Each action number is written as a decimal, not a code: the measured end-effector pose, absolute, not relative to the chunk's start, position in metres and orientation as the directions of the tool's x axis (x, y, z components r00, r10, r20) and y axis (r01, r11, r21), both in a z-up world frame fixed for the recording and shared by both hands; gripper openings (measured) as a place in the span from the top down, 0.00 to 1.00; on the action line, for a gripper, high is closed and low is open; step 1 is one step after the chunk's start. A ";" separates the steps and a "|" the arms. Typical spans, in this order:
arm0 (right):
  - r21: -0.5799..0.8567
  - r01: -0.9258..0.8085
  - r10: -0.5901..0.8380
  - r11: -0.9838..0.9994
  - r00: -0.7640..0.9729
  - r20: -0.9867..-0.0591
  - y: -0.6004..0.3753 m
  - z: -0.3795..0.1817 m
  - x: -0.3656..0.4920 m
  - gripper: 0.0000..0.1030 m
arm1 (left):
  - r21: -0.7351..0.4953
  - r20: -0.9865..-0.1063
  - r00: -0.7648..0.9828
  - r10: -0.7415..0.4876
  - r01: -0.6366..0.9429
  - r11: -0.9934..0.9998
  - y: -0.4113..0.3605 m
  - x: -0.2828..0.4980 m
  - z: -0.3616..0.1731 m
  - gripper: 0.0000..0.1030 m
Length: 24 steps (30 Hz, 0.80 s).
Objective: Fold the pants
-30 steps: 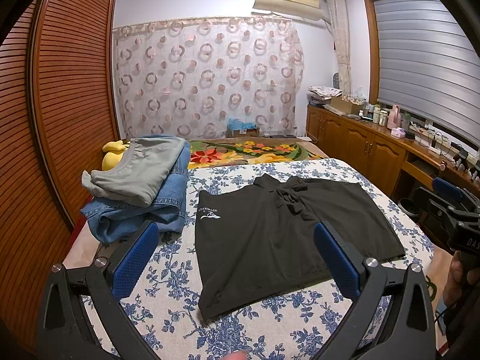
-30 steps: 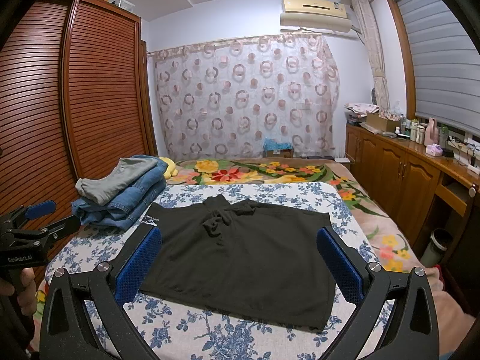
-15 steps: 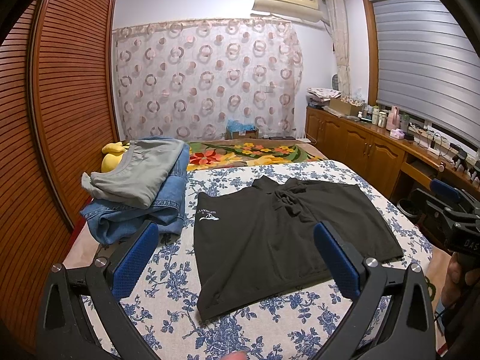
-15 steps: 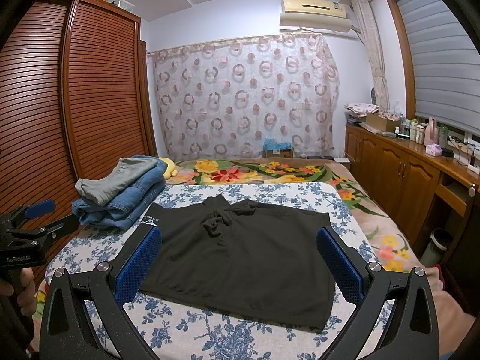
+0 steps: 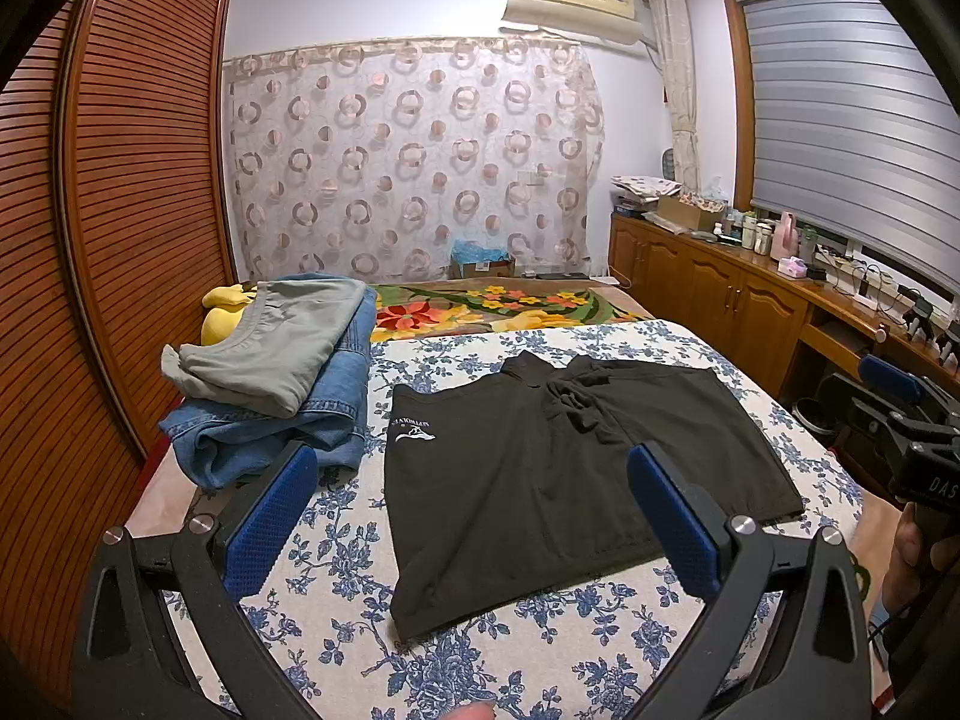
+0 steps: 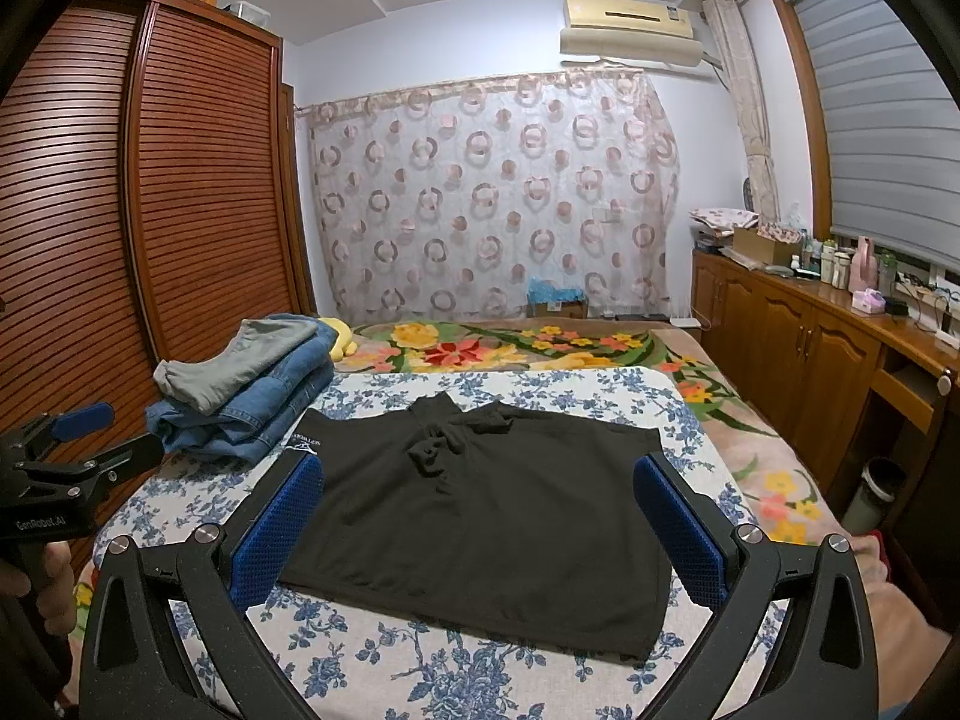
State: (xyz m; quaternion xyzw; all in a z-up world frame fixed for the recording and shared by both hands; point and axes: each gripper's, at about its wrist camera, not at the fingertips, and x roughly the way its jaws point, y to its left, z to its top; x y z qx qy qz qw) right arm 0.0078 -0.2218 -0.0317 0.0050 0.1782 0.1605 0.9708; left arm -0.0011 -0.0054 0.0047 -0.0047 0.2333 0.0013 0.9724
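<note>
Black pants [image 5: 558,474] lie flat on the blue-flowered bedspread [image 5: 336,546], folded to a short rectangle with the waist drawstring bunched at the far edge and a white logo at the left. They also show in the right wrist view [image 6: 486,516]. My left gripper [image 5: 471,516] is open and empty, held above the near left part of the bed. My right gripper [image 6: 480,528] is open and empty, held above the near edge of the pants. Each gripper shows in the other's view, the right one [image 5: 900,420] at the bed's right side and the left one [image 6: 60,468] at its left.
A stack of folded grey pants [image 5: 270,342] on blue jeans [image 5: 288,426] sits at the left of the bed, next to a yellow plush toy [image 5: 222,312]. A slatted wooden wardrobe [image 5: 90,240] stands on the left, wooden cabinets [image 5: 720,306] on the right.
Both grippers stay open and nearly still. The left view has shifted very slightly; the pants have not moved.
</note>
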 end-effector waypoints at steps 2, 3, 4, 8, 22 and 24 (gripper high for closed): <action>0.068 -0.310 0.314 0.948 0.885 -0.344 -0.222 -0.032 0.009 0.00 | -0.009 -0.454 0.891 -0.001 -0.004 1.000 -0.006 -0.001 0.005 0.00; 0.068 -0.310 0.314 0.948 0.885 -0.344 -0.222 -0.032 0.008 0.00 | -0.008 -0.453 0.892 0.001 -0.005 1.000 -0.006 -0.002 0.005 0.00; 0.068 -0.311 0.314 0.948 0.885 -0.344 -0.222 -0.032 0.009 0.00 | -0.008 -0.453 0.891 0.001 -0.005 1.000 -0.006 -0.002 0.005 0.00; 0.070 -0.310 0.315 0.948 0.885 -0.344 -0.223 -0.032 0.009 0.00 | -0.008 -0.454 0.891 0.001 -0.005 1.000 -0.007 -0.002 0.006 0.00; 0.063 -0.330 0.327 0.942 0.859 -0.395 -0.222 -0.046 0.020 0.00 | -0.020 -0.537 0.844 0.003 -0.016 1.000 -0.015 0.004 -0.005 0.00; 0.063 -0.333 0.329 0.941 0.849 -0.414 -0.223 -0.050 0.024 0.00 | -0.025 -0.560 0.829 0.008 -0.027 0.999 -0.017 0.004 -0.013 0.00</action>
